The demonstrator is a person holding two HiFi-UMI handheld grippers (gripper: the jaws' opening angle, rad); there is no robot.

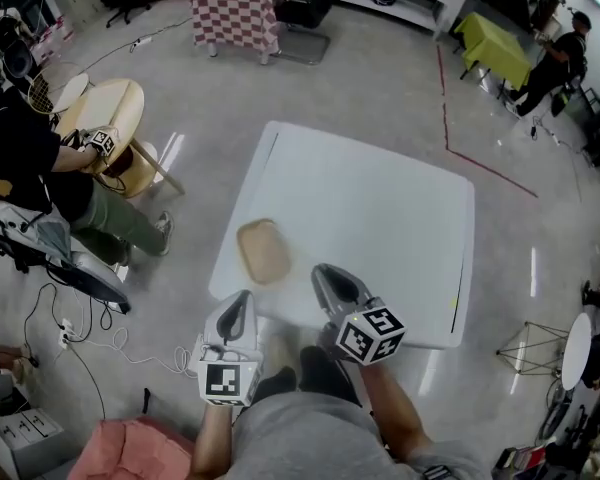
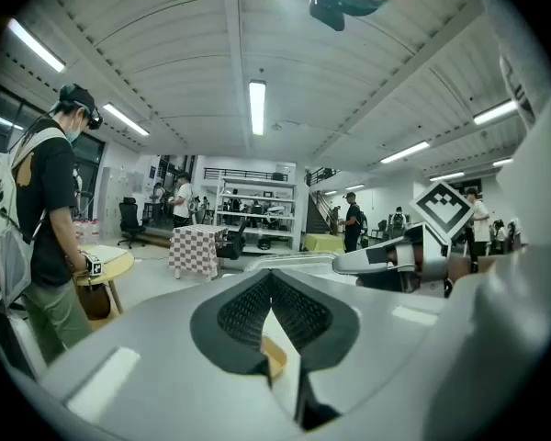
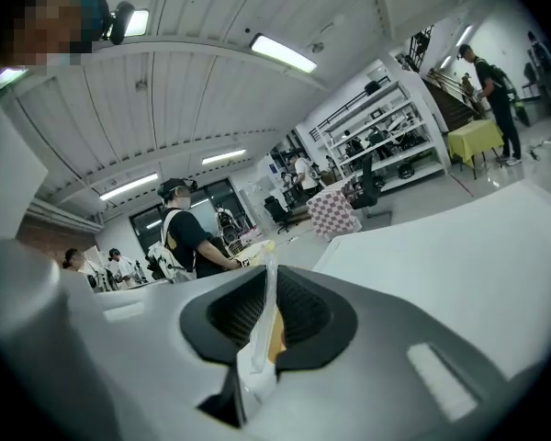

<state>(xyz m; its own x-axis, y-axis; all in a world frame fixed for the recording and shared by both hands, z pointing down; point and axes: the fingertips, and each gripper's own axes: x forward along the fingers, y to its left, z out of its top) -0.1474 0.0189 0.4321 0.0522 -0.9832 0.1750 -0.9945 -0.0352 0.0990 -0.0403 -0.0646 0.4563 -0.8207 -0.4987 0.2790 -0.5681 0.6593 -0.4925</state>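
Note:
A flat tan board [image 1: 264, 250] with rounded corners lies near the front left corner of the white square table [image 1: 380, 218]. My left gripper [image 1: 242, 300] hovers at the table's near edge, just below and left of the board, jaws together. My right gripper [image 1: 325, 272] sits over the near edge to the right of the board, also closed. In the left gripper view, the left gripper [image 2: 271, 288] has its dark pads meeting at the tips, with a sliver of the tan board [image 2: 274, 356] below. The right gripper [image 3: 268, 288] shows the same narrow slit with pale and tan slivers.
A person with a gripper stands at a round wooden table [image 1: 105, 108] to the left. Behind are a checked-cloth table [image 1: 242, 3], a yellow-green table [image 1: 495, 48] and another person [image 1: 558, 63]. Cables [image 1: 80, 338] run over the floor at left, red tape [image 1: 480, 160] at right.

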